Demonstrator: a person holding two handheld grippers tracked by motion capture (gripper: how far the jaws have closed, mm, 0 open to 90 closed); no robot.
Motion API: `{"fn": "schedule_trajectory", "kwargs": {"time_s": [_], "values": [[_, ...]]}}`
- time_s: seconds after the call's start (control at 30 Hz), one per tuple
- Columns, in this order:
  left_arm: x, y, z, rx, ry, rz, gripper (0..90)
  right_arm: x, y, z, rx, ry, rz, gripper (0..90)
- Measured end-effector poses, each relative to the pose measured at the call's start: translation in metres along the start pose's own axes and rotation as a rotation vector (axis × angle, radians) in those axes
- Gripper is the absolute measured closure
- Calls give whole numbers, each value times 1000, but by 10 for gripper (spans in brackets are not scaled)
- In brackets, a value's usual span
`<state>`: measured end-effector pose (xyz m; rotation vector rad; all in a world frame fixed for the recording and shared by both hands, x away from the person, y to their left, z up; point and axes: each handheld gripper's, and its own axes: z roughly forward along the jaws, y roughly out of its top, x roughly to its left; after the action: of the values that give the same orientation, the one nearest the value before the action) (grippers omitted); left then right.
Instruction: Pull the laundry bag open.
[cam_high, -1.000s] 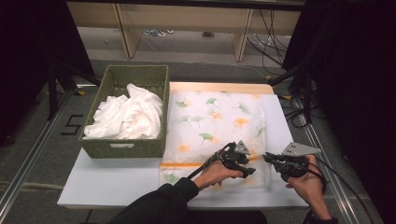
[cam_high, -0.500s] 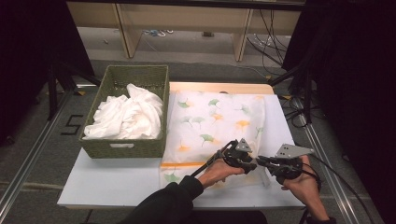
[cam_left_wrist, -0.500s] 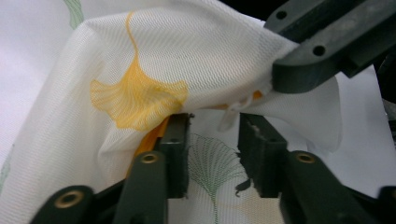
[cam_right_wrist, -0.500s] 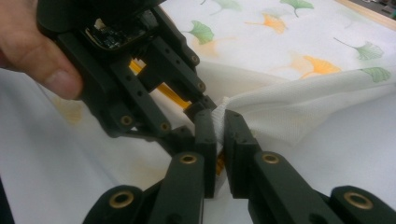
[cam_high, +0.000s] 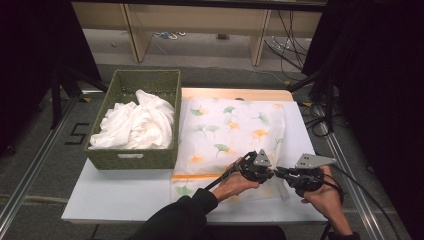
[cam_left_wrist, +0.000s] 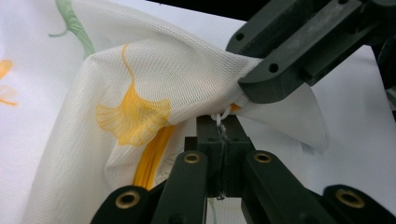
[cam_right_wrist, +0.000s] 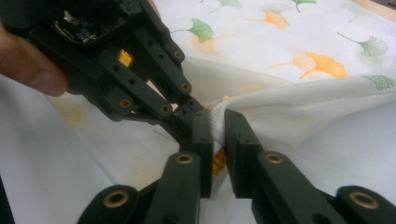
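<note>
- Left gripper (cam_high: 272, 174): jaws have just been closing and are now clenched on a small white zipper pull (cam_left_wrist: 222, 115) at the near right corner of the mesh bag (cam_high: 230, 135).
- Right gripper (cam_high: 278, 172): jaws have just eased apart a little, yet the pads press on a bunched fold of the mesh bag right beside the left gripper's tips — fabric is grasped between them.
- Mesh bag: white mesh printed with green and orange ginkgo leaves, orange zipper band (cam_high: 197, 176) along the near edge; lies flat on the white table (cam_high: 115, 195), corner lifted at the two grippers.
- Green woven basket (cam_high: 132, 160): stands on the table just left of the bag — holds a crumpled white cloth (cam_high: 135, 122) that fills most of it.
</note>
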<state>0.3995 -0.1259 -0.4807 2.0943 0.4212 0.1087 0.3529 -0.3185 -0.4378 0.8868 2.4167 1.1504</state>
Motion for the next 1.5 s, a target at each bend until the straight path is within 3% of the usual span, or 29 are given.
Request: {"fn": "schedule_trajectory", "kwargs": {"time_s": [0.1, 0.17, 0.23, 0.27, 0.37, 0.57, 0.6, 0.63, 0.67, 0.7, 0.77, 0.8, 1.0, 1.07, 1.13, 1.2, 1.23, 1.33, 1.37, 1.4, 1.43, 1.5], "values": [[2, 1, -2, 15, 6, 21, 883, -1, -2, 3, 9, -14, 19, 783], [0, 1, -1, 14, 5, 12, 884, -1, -2, 5, 13, -17, 14, 798], [2, 2, -2, 37, 9, 46, 886, 0, -2, 5, 21, -18, -7, 847], [0, 3, -1, 25, 16, 25, 886, 1, -1, 4, 28, -24, -15, 852], [0, 5, 1, 10, 22, 18, 887, 2, 2, 1, 29, -61, -43, 856], [8, 5, -1, 40, 58, 7, 887, -1, 1, -4, 21, -59, -16, 858], [11, 5, -3, 54, 60, 27, 887, -2, 0, -6, 18, -79, -19, 858], [10, 4, -3, 41, 59, 3, 887, -3, 0, -7, 18, -92, -32, 858], [12, 4, -5, 65, 63, 37, 888, -4, -2, -8, 19, -88, -22, 858], [12, 4, -4, 56, 66, 10, 887, -5, -2, -8, 18, -91, -32, 858], [15, 1, -5, 66, 74, -7, 888, -5, -5, -9, 31, -104, -28, 859], [21, -1, -8, 86, 80, 8, 888, -6, -6, -9, 35, -110, -38, 859], [27, -9, -18, 90, 93, -9, 888, -11, -12, -13, 42, -144, -22, 859], [29, -13, -23, 86, 105, -23, 888, -12, -15, -15, 52, -152, 5, 859], [30, -14, -25, 90, 105, -23, 888, -15, -15, -14, 50, -150, -6, 859], [30, -16, -28, 107, 108, -6, 888, -17, -18, -14, 49, -159, -5, 859], [29, -19, -33, 113, 115, 1, 888, -17, -20, -16, 60, -163, 37, 859], [29, -23, -37, 118, 116, -13, 888, -21, -21, -16, 54, -171, 23, 859], [31, -25, -40, 123, 121, 2, 888, -22, -22, -16, 57, -173, 23, 859], [31, -26, -41, 123, 122, -17, 888, -24, -23, -16, 57, -177, -5, 859], [33, -29, -47, 123, 132, -14, 888, -25, -25, -16, 66, -182, 27, 859], [33, -30, -49, 125, 133, -21, 887, -26, -26, -16, 71, -183, 32, 859]]}}
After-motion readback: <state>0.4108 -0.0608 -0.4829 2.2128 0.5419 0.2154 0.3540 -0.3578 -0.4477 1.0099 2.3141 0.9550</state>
